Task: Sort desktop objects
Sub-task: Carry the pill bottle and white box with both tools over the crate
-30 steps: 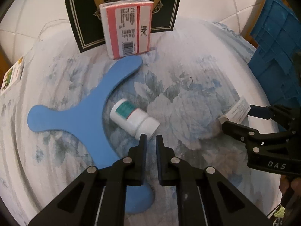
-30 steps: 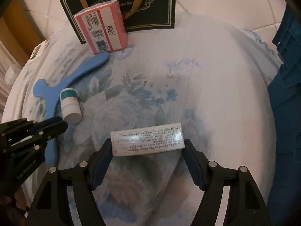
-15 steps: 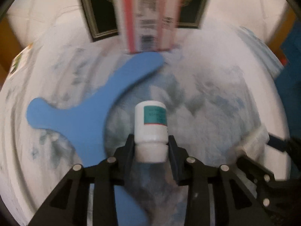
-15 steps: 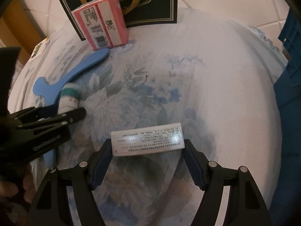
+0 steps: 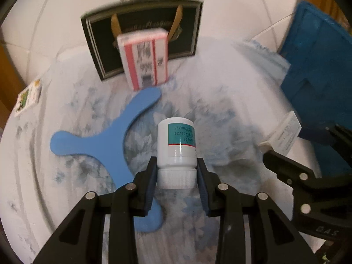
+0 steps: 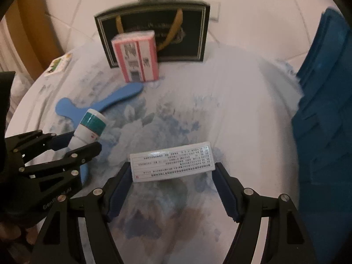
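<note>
My left gripper (image 5: 176, 177) is shut on a white pill bottle (image 5: 177, 147) with a teal label, held by its cap end above the floral cloth; it also shows in the right wrist view (image 6: 89, 127). My right gripper (image 6: 172, 176) is shut on a long white medicine box (image 6: 172, 164), gripped by its two ends and lifted; the box also shows at the right of the left wrist view (image 5: 280, 135). A blue boomerang-shaped piece (image 5: 105, 140) lies on the cloth under and left of the bottle.
A pink-and-white box (image 5: 144, 58) stands against a black gift bag (image 5: 143, 33) at the back. A blue plastic crate (image 6: 325, 114) is at the right. A small green-printed packet (image 5: 27, 96) lies at the far left edge.
My left gripper opened, closed on the pill bottle's cap end and lifted it off the cloth. Both grippers have risen, the right one still holding the white box.
</note>
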Available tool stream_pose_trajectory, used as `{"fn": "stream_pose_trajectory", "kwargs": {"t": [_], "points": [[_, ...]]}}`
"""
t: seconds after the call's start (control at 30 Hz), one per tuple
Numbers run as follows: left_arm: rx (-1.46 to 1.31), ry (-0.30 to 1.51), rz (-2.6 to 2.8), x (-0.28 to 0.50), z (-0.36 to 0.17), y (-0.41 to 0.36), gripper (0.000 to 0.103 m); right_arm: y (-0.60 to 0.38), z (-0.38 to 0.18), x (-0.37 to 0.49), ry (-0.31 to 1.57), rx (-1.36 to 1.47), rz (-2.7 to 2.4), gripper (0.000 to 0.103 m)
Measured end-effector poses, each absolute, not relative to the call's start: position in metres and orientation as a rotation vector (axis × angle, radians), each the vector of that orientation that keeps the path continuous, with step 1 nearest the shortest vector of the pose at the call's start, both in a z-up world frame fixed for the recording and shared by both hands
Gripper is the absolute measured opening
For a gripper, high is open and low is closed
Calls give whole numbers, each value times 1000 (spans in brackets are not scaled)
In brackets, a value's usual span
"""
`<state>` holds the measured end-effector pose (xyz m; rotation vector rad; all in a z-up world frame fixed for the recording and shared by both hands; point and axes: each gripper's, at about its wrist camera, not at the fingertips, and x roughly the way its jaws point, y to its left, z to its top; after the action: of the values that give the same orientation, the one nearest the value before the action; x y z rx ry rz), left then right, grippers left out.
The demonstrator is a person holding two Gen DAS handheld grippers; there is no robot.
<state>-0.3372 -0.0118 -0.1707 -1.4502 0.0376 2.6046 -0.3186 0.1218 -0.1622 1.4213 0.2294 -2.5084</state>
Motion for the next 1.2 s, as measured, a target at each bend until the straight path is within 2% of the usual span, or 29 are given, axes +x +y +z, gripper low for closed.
{"fn": "stream_pose_trajectory", "kwargs": {"t": [0.33, 0.63, 0.93, 1.2], "points": [[-1107, 88, 2656, -283, -72, 10, 33, 140, -65, -255, 307, 1179, -2775, 73], [-801, 121, 2566, -243, 18, 71, 33, 191, 29, -188, 276, 980, -3094, 73], [-572, 184, 2391, -231, 95, 180, 33, 295, 109, -137, 63, 910, -3390, 73], [-552, 310, 2211, -223, 105, 297, 33, 391, 117, -117, -131, 1042, -3519, 73]]}}
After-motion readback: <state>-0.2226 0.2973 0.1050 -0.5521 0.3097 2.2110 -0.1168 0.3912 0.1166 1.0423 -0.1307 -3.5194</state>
